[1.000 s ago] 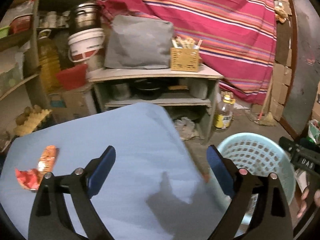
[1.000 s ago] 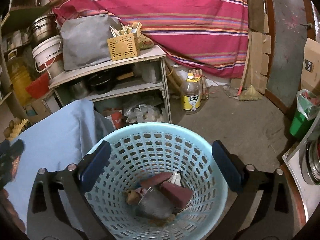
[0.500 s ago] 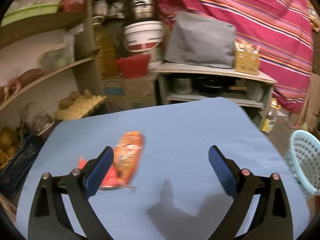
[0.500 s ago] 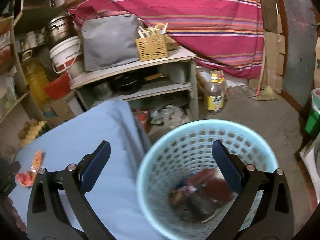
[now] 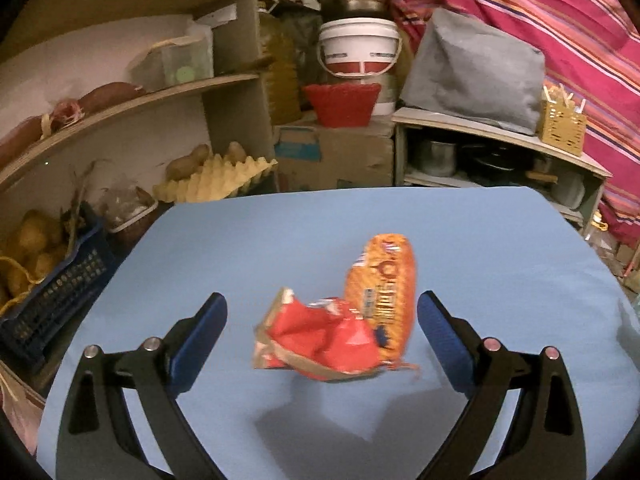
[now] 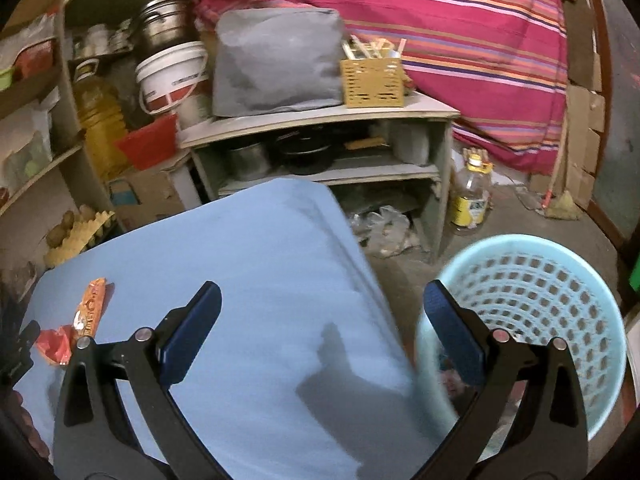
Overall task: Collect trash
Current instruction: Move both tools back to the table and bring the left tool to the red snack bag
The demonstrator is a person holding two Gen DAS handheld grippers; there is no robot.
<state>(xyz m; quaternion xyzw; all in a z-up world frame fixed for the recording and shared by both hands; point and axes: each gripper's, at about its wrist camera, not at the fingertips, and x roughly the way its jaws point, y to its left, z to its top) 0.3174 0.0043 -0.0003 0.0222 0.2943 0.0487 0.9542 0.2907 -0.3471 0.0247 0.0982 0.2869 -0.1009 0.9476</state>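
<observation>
A crumpled red wrapper [image 5: 320, 340] and an orange snack packet [image 5: 382, 296] lie touching on the blue table [image 5: 280, 240]. My left gripper [image 5: 322, 328] is open above them, its jaws either side of both. In the right wrist view the same red wrapper [image 6: 52, 346] and orange packet [image 6: 91, 306] lie at the table's far left. My right gripper [image 6: 322, 334] is open and empty over the table's right edge. The pale blue waste basket [image 6: 560, 280] stands on the floor to the right, with trash dimly visible inside.
Shelves with an egg tray [image 5: 212, 178], potatoes and a dark crate [image 5: 52, 300] stand left of the table. A low shelf unit [image 6: 320, 148] with pots, a white bucket [image 5: 360, 48] and an oil bottle [image 6: 470, 196] stand behind.
My left gripper swung left until the wrappers sit between its jaws. My right gripper moved left from over the basket to the table's right edge. Both stayed open.
</observation>
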